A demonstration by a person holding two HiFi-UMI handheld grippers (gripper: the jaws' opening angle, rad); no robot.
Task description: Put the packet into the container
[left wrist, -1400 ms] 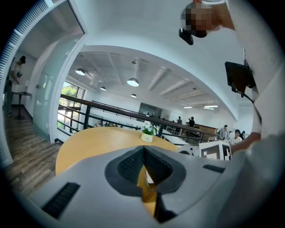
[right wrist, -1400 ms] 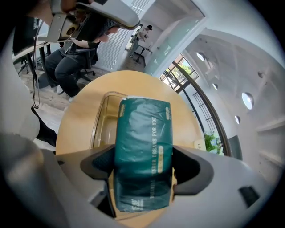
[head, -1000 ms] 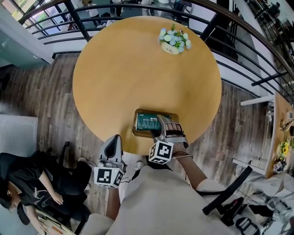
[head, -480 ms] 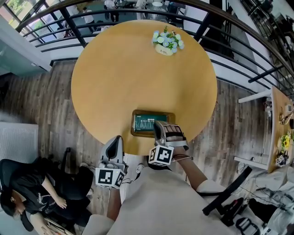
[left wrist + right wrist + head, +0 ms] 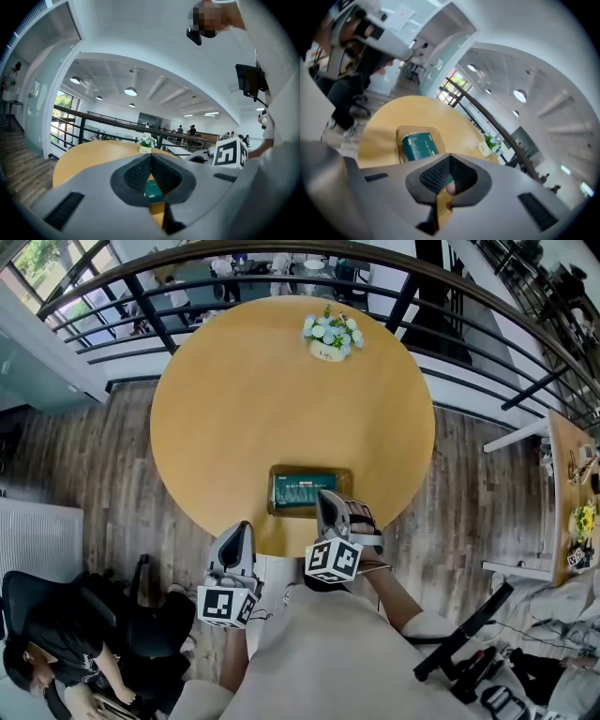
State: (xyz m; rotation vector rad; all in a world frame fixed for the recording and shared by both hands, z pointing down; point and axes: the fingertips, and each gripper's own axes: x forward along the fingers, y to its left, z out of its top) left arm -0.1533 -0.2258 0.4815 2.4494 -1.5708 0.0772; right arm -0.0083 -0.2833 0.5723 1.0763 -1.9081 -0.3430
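Container (image 5: 310, 469): one shallow amber tray, set on the round wooden counter (image 5: 244, 409) near the edge closest to the person. Contents: a single dark green packet (image 5: 302, 489), lying flat inside and filling most of the floor. Nothing else is in it.

Second vessel: a small pot of white and blue flowers (image 5: 328, 334), at the far side of the counter, well apart from the tray.

Right gripper (image 5: 323, 495): fingers clenched together and empty. It is raised over the near right corner of the container, not touching the packet. Its own view looks down on the container (image 5: 400, 133) with the packet (image 5: 419, 145) inside.

Left gripper (image 5: 241, 527): fingers likewise pressed together on nothing. It is held off the counter's near edge, to the left of the tray.

Obscured or unclear:
- The right gripper covers the tray's near right corner in the head view.
- The left gripper view shows only a narrow slice of the packet (image 5: 152, 188), through the gap below its fingers.
- A small pinkish patch shows in the gap below the right fingers; it cannot be identified.
- Print on the packet and the pot's label are too small to read.
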